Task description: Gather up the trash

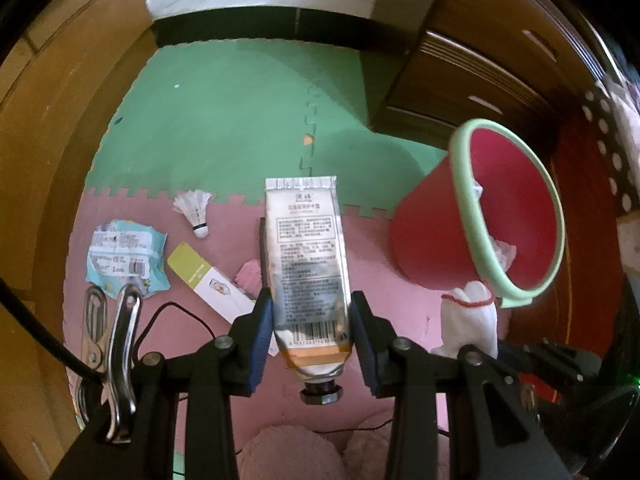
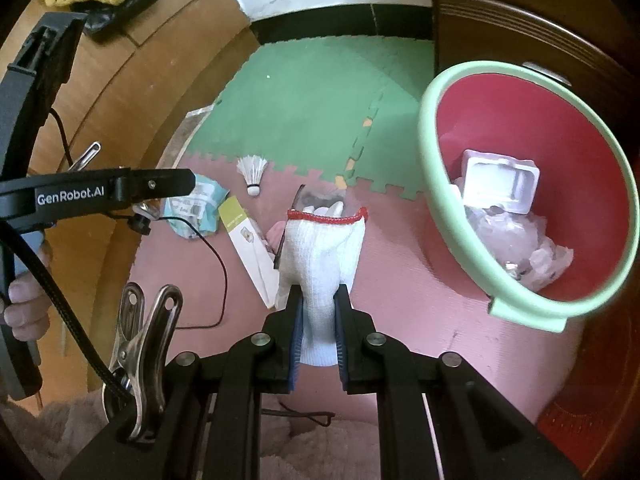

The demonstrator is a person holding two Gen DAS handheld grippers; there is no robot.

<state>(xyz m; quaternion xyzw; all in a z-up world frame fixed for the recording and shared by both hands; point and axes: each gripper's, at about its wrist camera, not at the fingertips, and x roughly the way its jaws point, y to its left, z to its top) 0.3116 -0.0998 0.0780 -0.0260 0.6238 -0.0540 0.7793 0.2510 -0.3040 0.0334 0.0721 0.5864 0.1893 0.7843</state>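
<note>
My left gripper (image 1: 312, 320) is shut on a silver cream tube (image 1: 306, 256), its black cap pointing back at the camera, held above the pink floor mat. My right gripper (image 2: 318, 312) is shut on a white knitted glove (image 2: 324, 256) with a red cuff, also seen as the white glove (image 1: 472, 320) at the right of the left wrist view. A red bin (image 2: 532, 184) with a pale green rim stands to the right and holds a white tray and crumpled plastic. On the mat lie a shuttlecock (image 1: 194, 210), a crumpled blue wrapper (image 1: 124, 256) and a yellow-white carton (image 1: 208, 284).
A dark wooden cabinet (image 1: 480, 60) stands behind the red bin (image 1: 480, 216). Light wooden furniture (image 1: 52, 120) curves along the left. A thin black cable (image 2: 220, 264) trails over the mat. A small pink scrap (image 1: 250, 276) lies by the carton. The other handheld gripper frame (image 2: 96, 192) reaches in from the left.
</note>
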